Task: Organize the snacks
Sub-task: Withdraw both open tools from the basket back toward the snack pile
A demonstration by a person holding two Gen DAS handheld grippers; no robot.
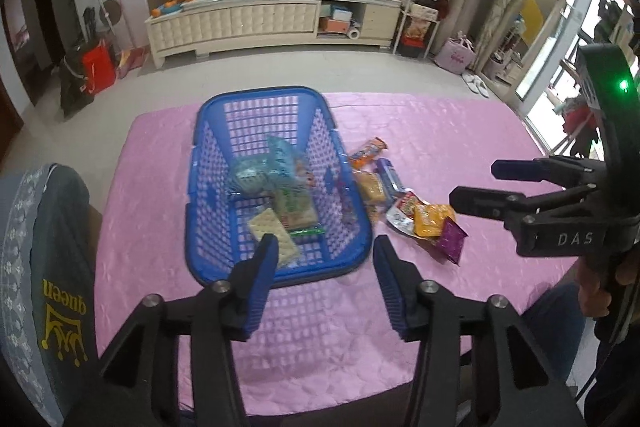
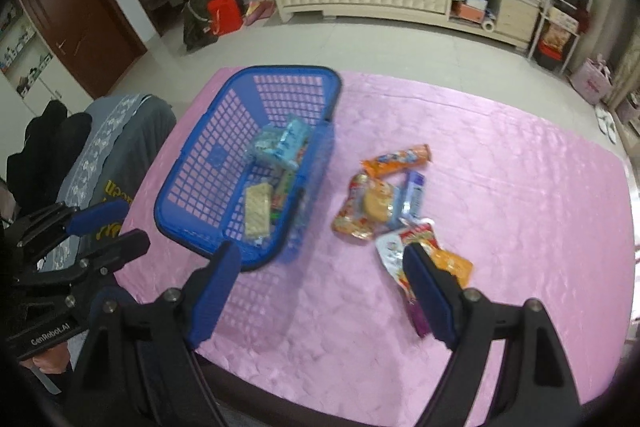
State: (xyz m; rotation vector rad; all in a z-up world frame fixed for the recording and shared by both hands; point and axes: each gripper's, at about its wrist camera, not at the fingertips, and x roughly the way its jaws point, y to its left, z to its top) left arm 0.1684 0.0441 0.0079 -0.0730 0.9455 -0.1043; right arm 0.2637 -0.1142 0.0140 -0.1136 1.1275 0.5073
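A blue plastic basket [image 1: 191, 195] [image 2: 288, 69] stands on the pink tablecloth [image 1: 440, 131] [image 2: 500, 187]. Inside lie a cracker pack [image 1: 276, 231] [image 2: 256, 211], light blue packets [image 1: 260, 171] [image 2: 280, 143] and a green wrapper. Loose snacks lie right of the basket: an orange tube pack [image 1: 368, 149] [image 2: 400, 159], a cake pack [image 2: 372, 205], a blue bar [image 2: 414, 193], an orange pouch [image 1: 430, 219] and a purple pack [image 1: 450, 241]. My left gripper [image 1: 326, 267] [image 2: 108, 227] hangs open above the basket's near rim, holding nothing. My right gripper [image 2: 322, 255] [image 1: 476, 185] is wide open and empty, its right finger covering part of the pouches.
A chair draped with a grey printed garment [image 1: 48, 247] [image 2: 120, 131] stands against the table's left side. The table's near edge runs just below both grippers. Across the tiled floor are a long white cabinet [image 1: 260, 19], shelves and bags.
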